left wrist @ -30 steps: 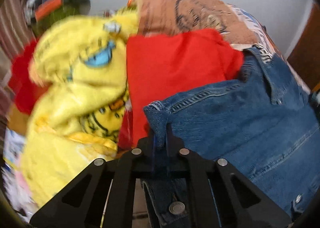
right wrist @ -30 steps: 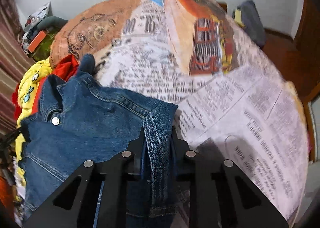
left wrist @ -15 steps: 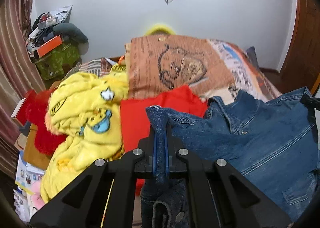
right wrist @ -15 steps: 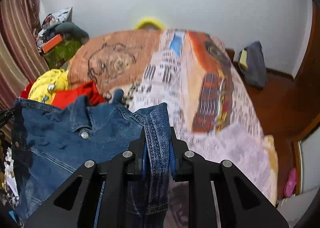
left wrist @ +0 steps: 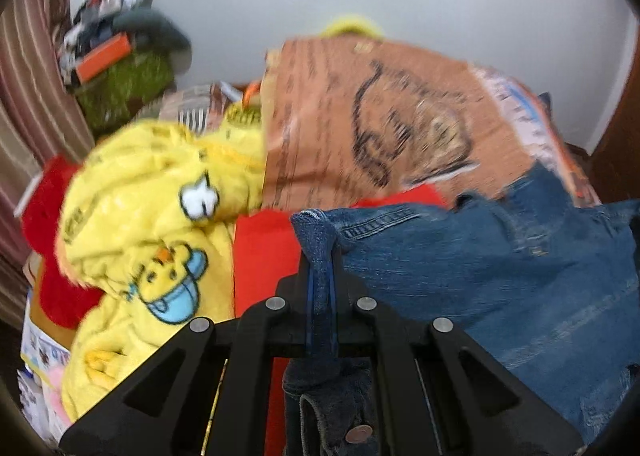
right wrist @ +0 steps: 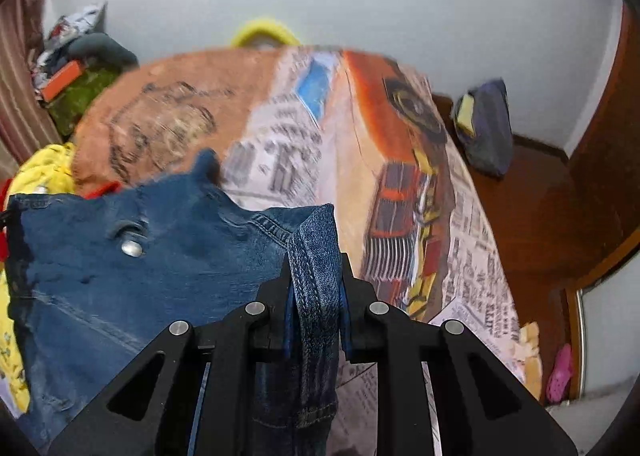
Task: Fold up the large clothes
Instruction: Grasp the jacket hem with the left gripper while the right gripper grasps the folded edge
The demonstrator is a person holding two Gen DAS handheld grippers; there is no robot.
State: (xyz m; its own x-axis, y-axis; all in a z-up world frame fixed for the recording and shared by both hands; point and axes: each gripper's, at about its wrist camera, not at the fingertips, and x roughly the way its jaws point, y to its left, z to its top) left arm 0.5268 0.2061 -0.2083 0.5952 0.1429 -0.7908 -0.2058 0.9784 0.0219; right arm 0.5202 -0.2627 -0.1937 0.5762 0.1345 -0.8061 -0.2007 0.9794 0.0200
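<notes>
A blue denim jacket (left wrist: 500,280) hangs stretched between my two grippers above the bed. My left gripper (left wrist: 320,256) is shut on one top corner of the jacket, with a fold of denim sticking up between its fingers. My right gripper (right wrist: 314,252) is shut on the other top corner of the jacket (right wrist: 120,276); a metal button and the collar show to its left. The lower part of the jacket is hidden below both views.
The bed has a printed orange and newspaper-pattern cover (right wrist: 400,159). A yellow cartoon garment (left wrist: 160,223) and a red cloth (left wrist: 264,256) lie in a pile at the bed's left. Cluttered bags (left wrist: 120,67) stand by the striped curtain. A dark bag (right wrist: 484,127) sits on the wooden floor at right.
Both grippers have lifted the jacket up off the bed and hold it spread in the air. Both views now tilt slightly down again, and the jacket is pulled wider.
</notes>
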